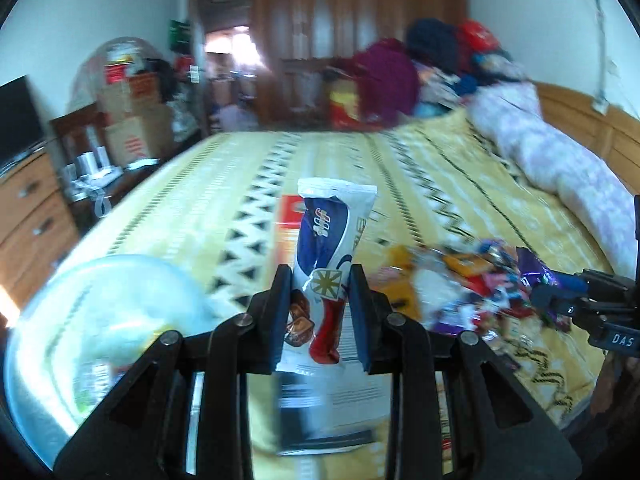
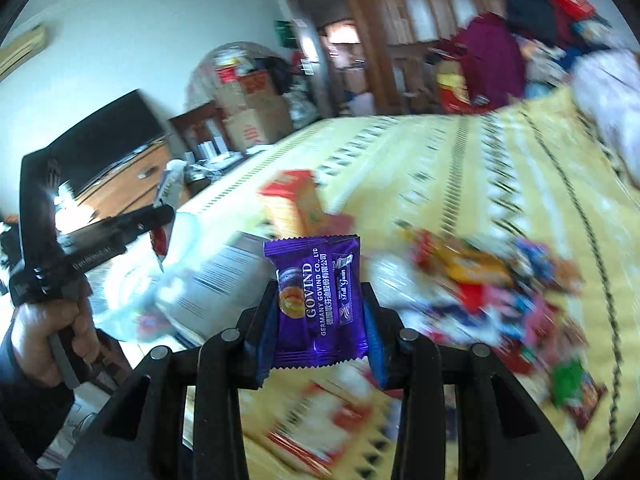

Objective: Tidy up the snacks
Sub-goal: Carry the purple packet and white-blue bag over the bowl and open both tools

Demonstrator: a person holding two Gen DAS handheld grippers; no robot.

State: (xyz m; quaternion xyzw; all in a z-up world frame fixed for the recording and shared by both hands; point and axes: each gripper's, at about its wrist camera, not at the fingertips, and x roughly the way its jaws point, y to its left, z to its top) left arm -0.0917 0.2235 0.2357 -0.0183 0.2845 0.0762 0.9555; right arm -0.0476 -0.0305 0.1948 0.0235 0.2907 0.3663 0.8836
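My left gripper [image 1: 320,276] is shut on a white, blue and red snack bar wrapper [image 1: 332,240], held upright above the bed. My right gripper [image 2: 320,292] is shut on a purple GOVIND snack packet [image 2: 316,300], held above the bed. A pile of several loose colourful snacks [image 1: 480,284] lies on the yellow patterned bedspread [image 1: 248,184] to the right; it also shows in the right wrist view [image 2: 480,280]. A clear plastic bowl [image 1: 92,328] sits at the lower left. The left gripper shows from the side in the right wrist view [image 2: 162,212], the right gripper at the left view's right edge [image 1: 540,292].
An orange and red box [image 2: 296,204] and white printed packages [image 2: 224,280] lie on the bed. A pink quilt [image 1: 560,160] and a heap of clothes [image 1: 420,68] are at the far right. Drawers [image 1: 28,208] and cardboard boxes [image 1: 136,128] stand left.
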